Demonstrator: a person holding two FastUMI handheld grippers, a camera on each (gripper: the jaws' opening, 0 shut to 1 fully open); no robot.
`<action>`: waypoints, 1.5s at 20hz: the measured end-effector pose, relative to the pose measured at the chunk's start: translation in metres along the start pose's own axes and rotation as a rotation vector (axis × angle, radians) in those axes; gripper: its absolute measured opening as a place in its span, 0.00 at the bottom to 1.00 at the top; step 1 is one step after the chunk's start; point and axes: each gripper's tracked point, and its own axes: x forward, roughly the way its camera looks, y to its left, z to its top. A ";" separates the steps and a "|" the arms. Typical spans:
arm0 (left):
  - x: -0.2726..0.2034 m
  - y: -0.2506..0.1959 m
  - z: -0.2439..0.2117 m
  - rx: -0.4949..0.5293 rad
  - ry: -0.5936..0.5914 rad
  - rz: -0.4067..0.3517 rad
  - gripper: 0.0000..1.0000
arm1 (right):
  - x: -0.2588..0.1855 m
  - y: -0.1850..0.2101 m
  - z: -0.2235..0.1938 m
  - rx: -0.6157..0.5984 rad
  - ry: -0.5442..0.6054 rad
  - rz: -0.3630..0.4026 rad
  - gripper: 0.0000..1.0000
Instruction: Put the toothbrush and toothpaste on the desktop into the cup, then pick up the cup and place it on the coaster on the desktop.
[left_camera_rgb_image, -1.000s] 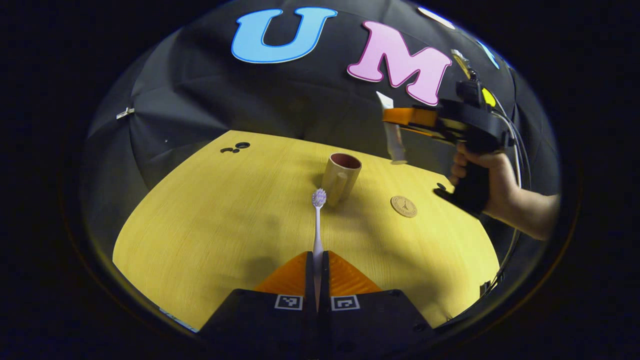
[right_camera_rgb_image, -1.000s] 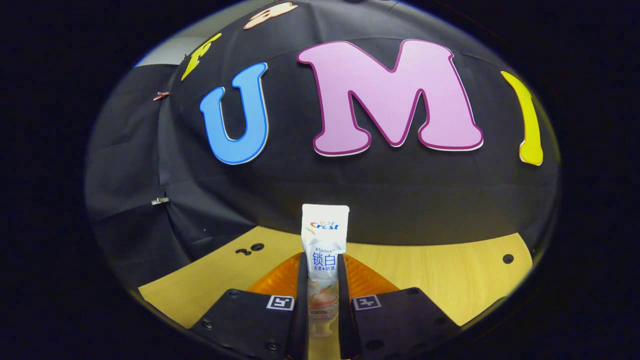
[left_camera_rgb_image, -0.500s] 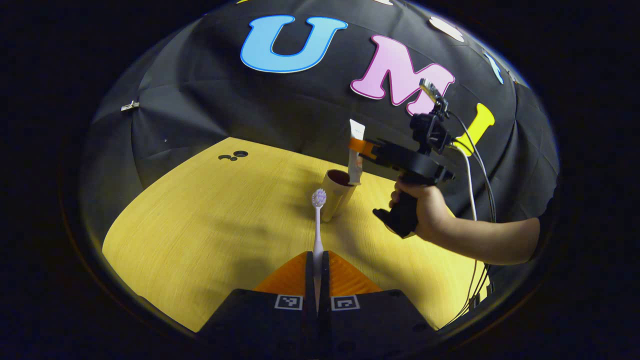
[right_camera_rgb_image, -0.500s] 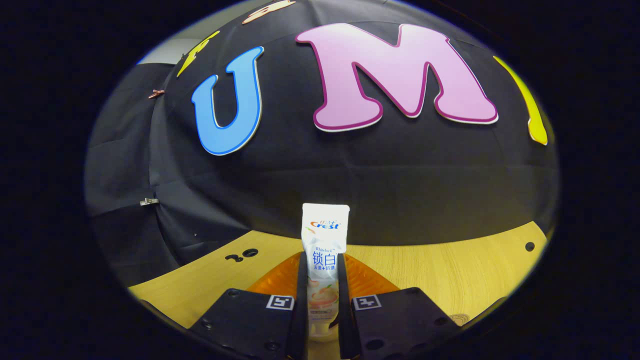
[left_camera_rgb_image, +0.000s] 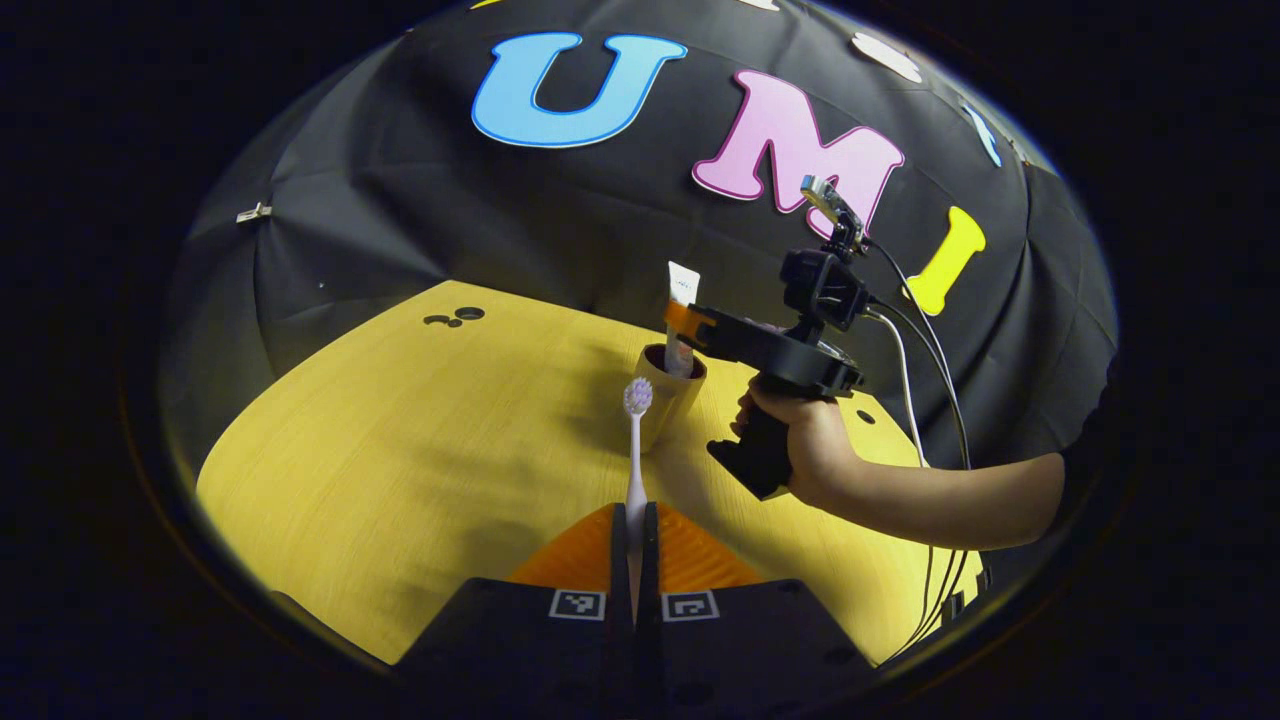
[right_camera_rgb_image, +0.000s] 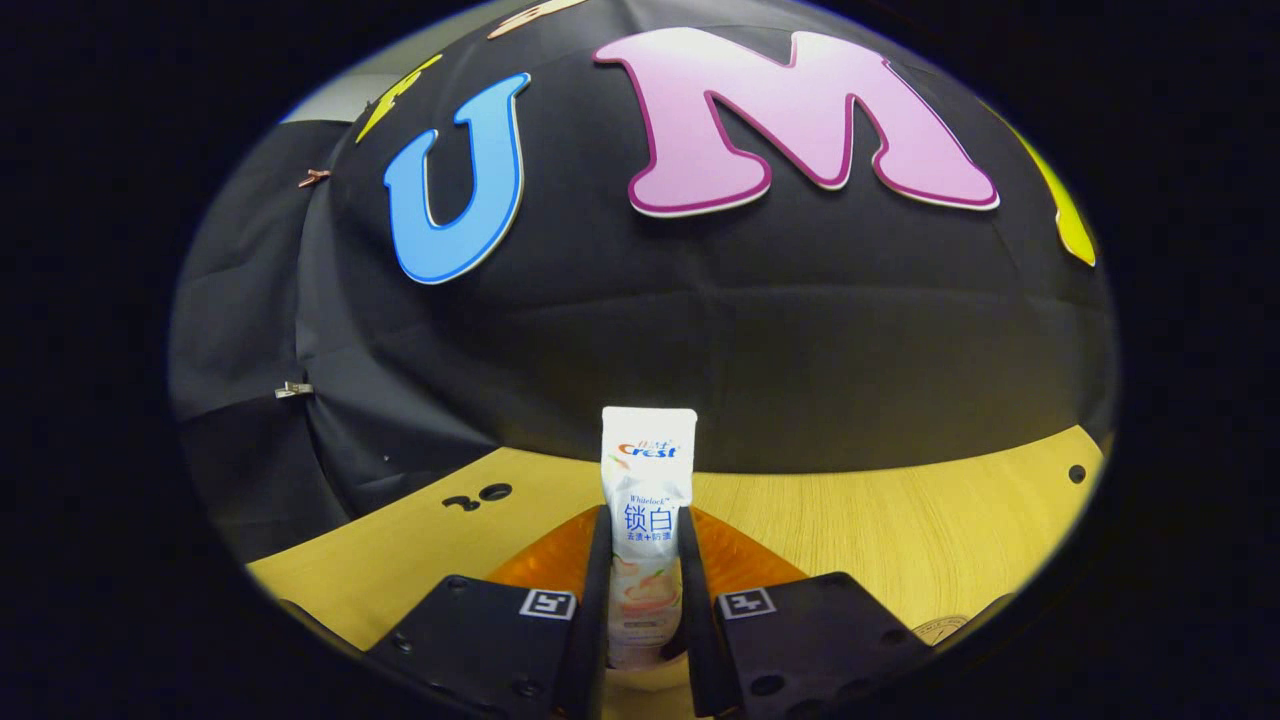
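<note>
Your right hand-held gripper pinches the toothpaste upright, its lower end inside the cup at 12 o'clock on the counter, ready to drop. Your left hand-held gripper pinches the toothbrush, bristles forward, waiting its turn. Count one tube, one brush, one cup, one coaster at 4 o'clock.

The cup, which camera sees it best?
The left gripper view: the whole cup stands on the table, with the toothpaste dipping into its mouth. The right gripper view gives just a sliver of it low between the fingers.
</note>
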 end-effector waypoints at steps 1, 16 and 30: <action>0.001 -0.001 0.001 -0.001 -0.005 -0.001 0.06 | 0.002 -0.001 -0.004 0.006 0.001 0.003 0.34; 0.062 -0.044 0.136 0.052 -0.236 -0.098 0.06 | -0.115 -0.083 0.041 0.000 0.001 -0.116 0.98; 0.182 -0.064 0.192 0.037 -0.395 -0.232 0.06 | -0.216 -0.177 0.038 -0.027 0.027 -0.285 0.98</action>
